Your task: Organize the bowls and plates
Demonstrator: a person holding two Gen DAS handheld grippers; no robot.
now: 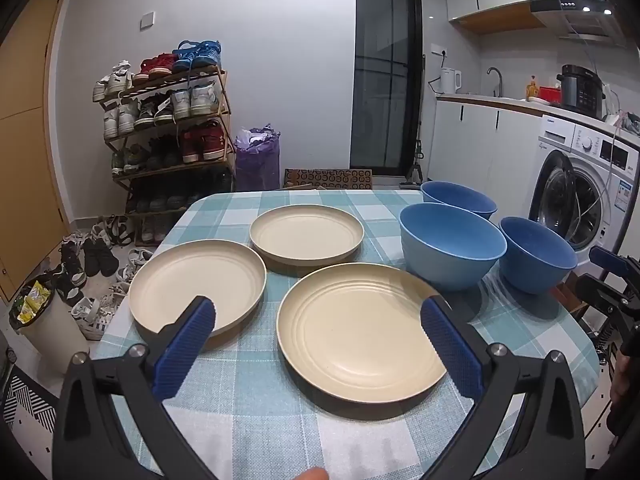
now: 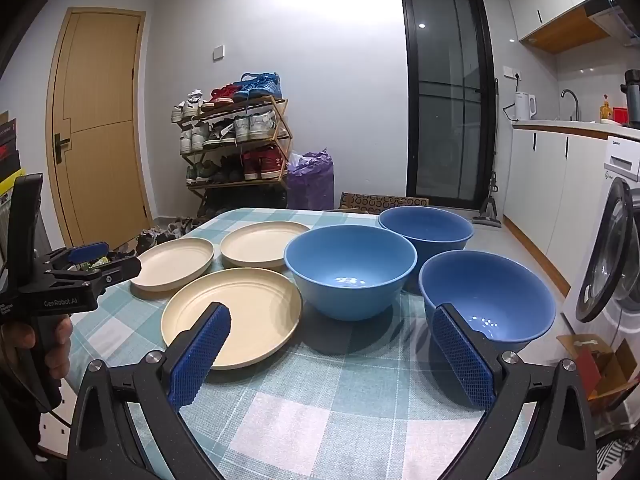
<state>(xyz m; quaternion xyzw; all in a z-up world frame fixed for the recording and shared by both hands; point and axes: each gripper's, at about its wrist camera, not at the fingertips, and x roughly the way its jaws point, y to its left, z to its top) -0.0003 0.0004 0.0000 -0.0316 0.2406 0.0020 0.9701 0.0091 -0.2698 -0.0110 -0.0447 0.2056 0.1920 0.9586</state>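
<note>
Left wrist, near plate (image 1: 360, 340) between wide-open left tool (image 1: 318, 316) pads

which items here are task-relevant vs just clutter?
Job:
- three cream plates: near, left, far
- three blue bowls: middle, far, right

Clutter:
- shoe rack
- purple bag
- bin
- kettle
- washer

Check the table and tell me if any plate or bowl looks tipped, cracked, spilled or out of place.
Nothing stands out. Three cream plates lie flat and three blue bowls stand upright, empty, none stacked, on the checked tablecloth.
</note>
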